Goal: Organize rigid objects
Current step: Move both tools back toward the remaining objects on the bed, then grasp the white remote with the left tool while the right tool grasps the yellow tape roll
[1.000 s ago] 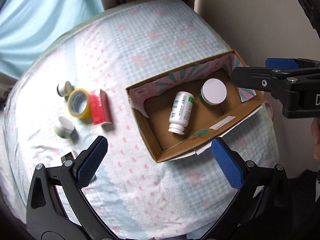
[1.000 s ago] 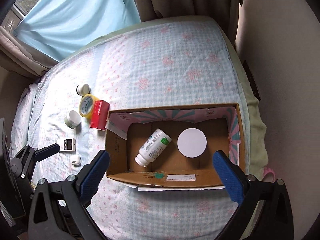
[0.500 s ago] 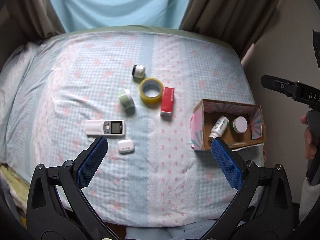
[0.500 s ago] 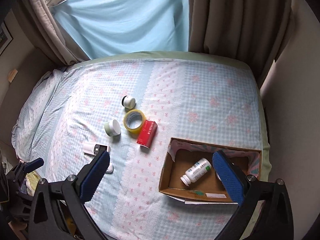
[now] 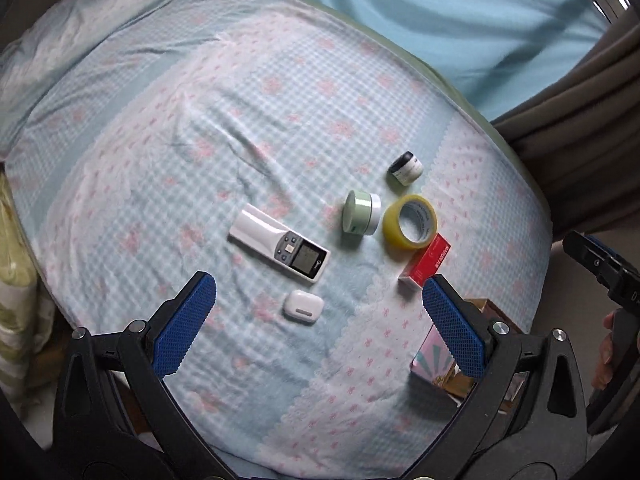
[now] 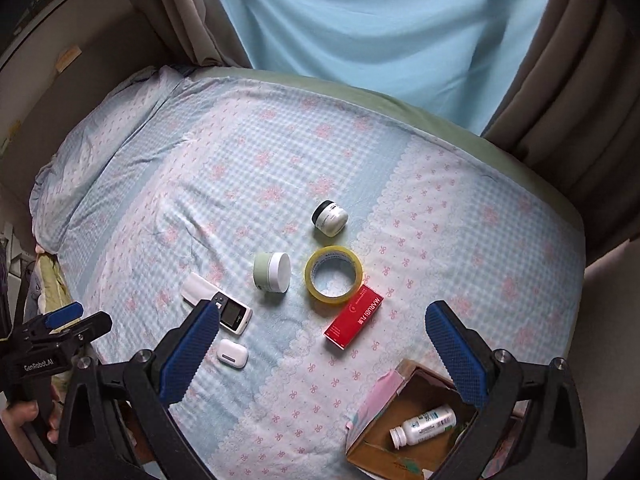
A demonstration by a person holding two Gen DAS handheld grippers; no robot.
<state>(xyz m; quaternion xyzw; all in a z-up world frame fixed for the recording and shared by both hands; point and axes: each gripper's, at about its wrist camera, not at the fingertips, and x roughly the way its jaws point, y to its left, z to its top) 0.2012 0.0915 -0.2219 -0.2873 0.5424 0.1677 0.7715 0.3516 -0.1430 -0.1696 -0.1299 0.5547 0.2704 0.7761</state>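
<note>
Loose items lie on the bed: a white remote (image 5: 280, 248) (image 6: 218, 309), a white earbud case (image 5: 303, 306) (image 6: 232, 353), a green jar on its side (image 5: 362, 213) (image 6: 273, 273), a black-lidded jar (image 5: 406, 169) (image 6: 329, 218), a yellow tape roll (image 5: 410, 221) (image 6: 334, 275) and a red box (image 5: 426, 261) (image 6: 354, 315). A cardboard box (image 6: 380, 432) (image 5: 434, 362) holds a white bottle (image 6: 422, 426). My left gripper (image 5: 320, 322) hangs open above the earbud case. My right gripper (image 6: 326, 350) is open above the bed near the red box.
The bed has a blue checked sheet (image 6: 280, 160) with a pillow (image 6: 100, 128) at the far left. Curtains (image 6: 560, 60) and a blue drape (image 6: 380, 20) hang behind it. A hand (image 5: 604, 360) holds the other gripper at the right.
Both grippers have pulled back and swung left, away from the cardboard box. The loose items now fill the middle of both views; the box has slid to the lower right.
</note>
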